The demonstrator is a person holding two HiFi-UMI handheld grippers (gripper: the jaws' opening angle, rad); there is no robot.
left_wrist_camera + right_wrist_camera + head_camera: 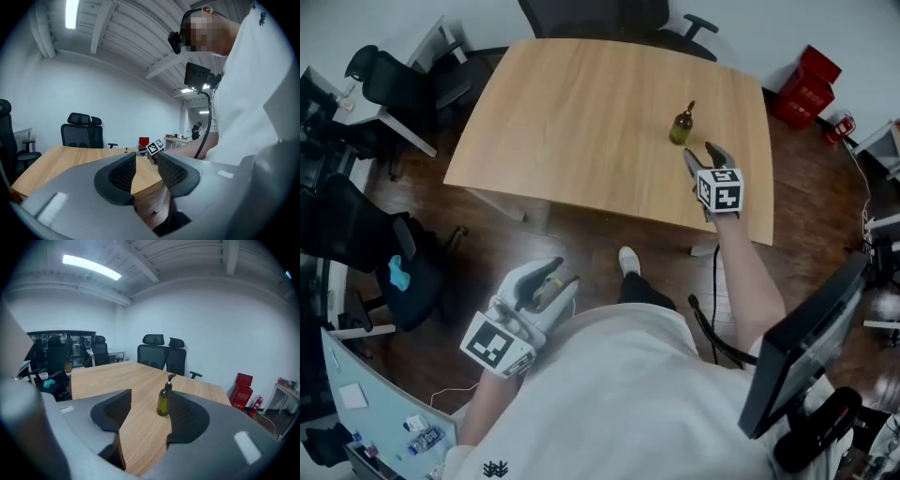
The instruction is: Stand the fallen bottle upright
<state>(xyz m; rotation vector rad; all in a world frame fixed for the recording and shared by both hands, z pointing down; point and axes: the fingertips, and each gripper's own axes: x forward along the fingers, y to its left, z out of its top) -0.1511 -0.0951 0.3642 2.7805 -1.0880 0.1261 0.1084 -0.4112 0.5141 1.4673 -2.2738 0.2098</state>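
Holding, right gripper (700, 155): nothing; jaws stand well apart, no pad pressing on anything.
Right gripper, place: low over the wooden table (581, 112), its tips just short of the pump bottle (682, 127).
Pump bottle: olive-green, upright on the table; in the right gripper view it (163, 404) rises just beyond the gap, beside the right-hand jaw.
Left gripper (565, 281): jaws a narrow gap apart with nothing between them; held off the table's near edge, over the dark floor beside the person's body.
Edges: bottle stands toward the table's right end, clear of the rim.
Open room: broad bare wood to the bottle's left; office chairs (161, 355) at the far edge.
Writing: print on the red boxes (806, 84) is too small to read; each gripper's cube shows black-and-white square markers.
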